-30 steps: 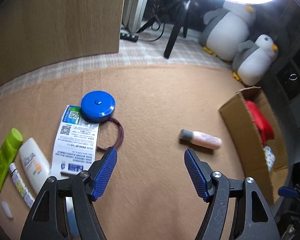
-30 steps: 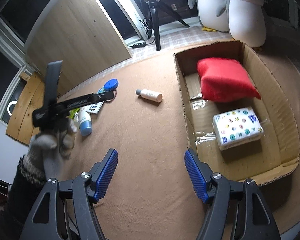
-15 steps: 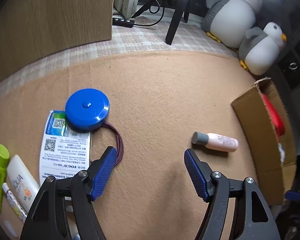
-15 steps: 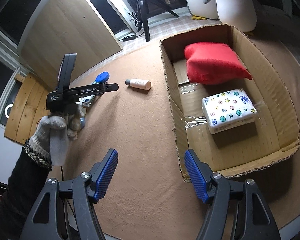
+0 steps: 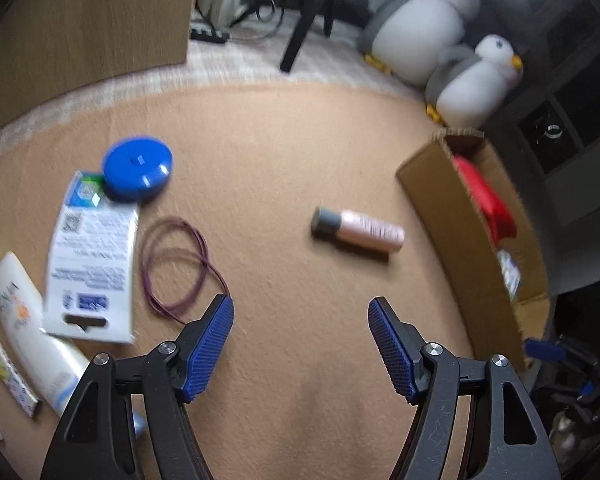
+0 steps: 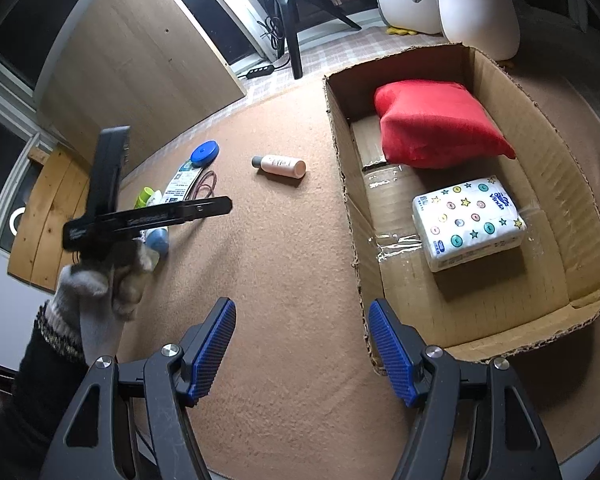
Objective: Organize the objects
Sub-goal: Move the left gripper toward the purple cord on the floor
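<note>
1. The pink bottle lies on its side on the tan carpet, out ahead of the left gripper and near the cardboard box. Its long axis runs left to right in the left wrist view, grey cap towards the clutter, base towards the box.
2. Against half a second ago, the bottle sits higher and nearer the middle of the left view, and the picture has gone blurry.
3. The purple cord loop now shows in full; before, the left gripper's pad covered part of it.
4. Left gripper: open wide, nothing between the blue pads, same spread as before.
5. Right gripper: also open and empty, over bare carpet by the box's near corner.
6. Only the right wrist view looks into the box: a red cushion at the far end, a white patterned tissue pack nearer. It also shows the gloved hand holding the left tool.
7. Only the left view shows the clutter clearly: blue round case, printed card, white tube, and one plush penguin whole.
</note>
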`<state>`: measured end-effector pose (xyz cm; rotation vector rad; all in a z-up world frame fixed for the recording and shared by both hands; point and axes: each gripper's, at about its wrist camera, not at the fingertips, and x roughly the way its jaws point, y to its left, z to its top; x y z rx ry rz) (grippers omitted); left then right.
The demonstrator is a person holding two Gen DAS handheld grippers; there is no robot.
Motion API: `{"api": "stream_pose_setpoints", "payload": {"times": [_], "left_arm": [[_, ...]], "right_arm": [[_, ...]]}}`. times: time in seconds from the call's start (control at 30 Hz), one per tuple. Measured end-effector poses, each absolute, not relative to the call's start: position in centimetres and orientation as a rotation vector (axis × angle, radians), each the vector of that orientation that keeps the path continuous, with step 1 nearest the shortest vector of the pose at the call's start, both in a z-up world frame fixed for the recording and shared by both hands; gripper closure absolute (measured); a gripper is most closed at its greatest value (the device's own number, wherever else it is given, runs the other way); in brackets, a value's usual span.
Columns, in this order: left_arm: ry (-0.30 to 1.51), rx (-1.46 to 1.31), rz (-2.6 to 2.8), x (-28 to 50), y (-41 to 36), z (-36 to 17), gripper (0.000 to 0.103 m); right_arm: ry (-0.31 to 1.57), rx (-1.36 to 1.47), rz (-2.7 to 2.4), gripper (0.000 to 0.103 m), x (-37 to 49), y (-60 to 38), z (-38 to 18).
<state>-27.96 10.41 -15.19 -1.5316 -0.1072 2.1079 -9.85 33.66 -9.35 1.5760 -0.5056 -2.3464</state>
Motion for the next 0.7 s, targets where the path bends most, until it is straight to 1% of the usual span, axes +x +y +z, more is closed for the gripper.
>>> {"api": "stream_pose_setpoints", "payload": {"times": [0.13,0.27,0.43,0.63,0.7], "left_arm": [[-0.087,-1.521,2.189,-29.3,9.8,-14.5,0.029],[-0.108,-1.576,2.210,-31.0,8.9,-15.7,0.029],[-0.058,-1.609,2.219,-32.1,9.1,-17.1,0.030],[0.013,-1.579,2.154,-30.5,10.0,-17.4,0.030],[0.008,-1.567,2.128,-29.4,10.1,-17.4,0.030]], "right_arm": [[-0.505,1.578,-2.350,0.037,-9.9,33.5,-9.3],[-0.514,1.563,-2.358,0.037,-9.7,33.5,-9.2],[-0.485,1.537,-2.396,0.037,-9.4,33.7,-8.6],[-0.465,1.529,-2.403,0.037,-9.5,33.6,-8.0],[-0.464,1.530,-2.399,0.037,-9.6,33.5,-8.0]]}}
